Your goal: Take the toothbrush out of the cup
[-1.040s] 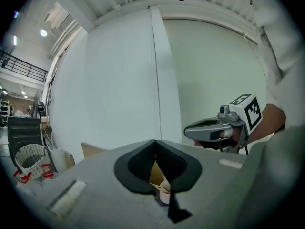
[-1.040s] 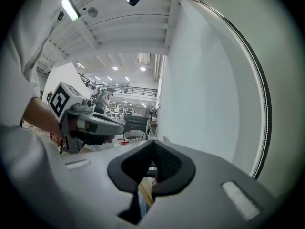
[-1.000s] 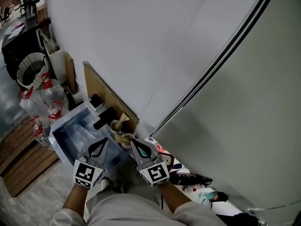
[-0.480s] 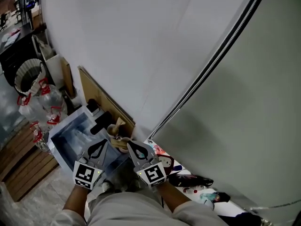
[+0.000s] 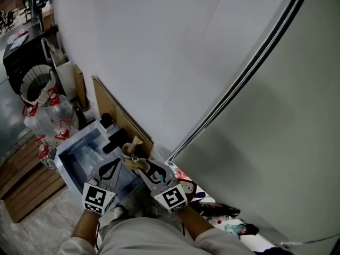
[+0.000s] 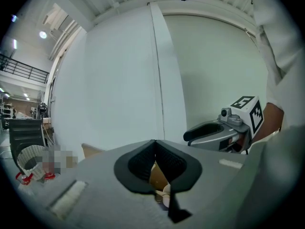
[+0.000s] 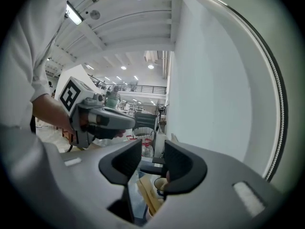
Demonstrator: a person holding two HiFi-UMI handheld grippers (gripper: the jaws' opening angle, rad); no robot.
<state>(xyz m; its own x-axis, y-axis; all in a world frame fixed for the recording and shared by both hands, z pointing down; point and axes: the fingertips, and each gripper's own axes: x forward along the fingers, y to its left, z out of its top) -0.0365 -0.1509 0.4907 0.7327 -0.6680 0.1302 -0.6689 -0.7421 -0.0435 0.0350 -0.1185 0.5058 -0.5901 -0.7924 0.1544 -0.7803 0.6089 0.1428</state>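
The right hand-held gripper has just been opening, with nothing between its jaws; the left hand-held gripper is closed and empty. What looks like the toothbrush leans in the cup, at 6 o'clock under the gap. Best to dip, centre on the handle, then close.

A tall white wall filled most of the head view, split from a grey panel by a dark strip running on a slant. A brown board leaned at the wall's foot. Further left stood clear water bottles (red caps and handles), a white ribbed basket and a dark table. Wooden slats lay on the pale floor. Ceiling lights glowed beyond, and a railing edged an upper level.
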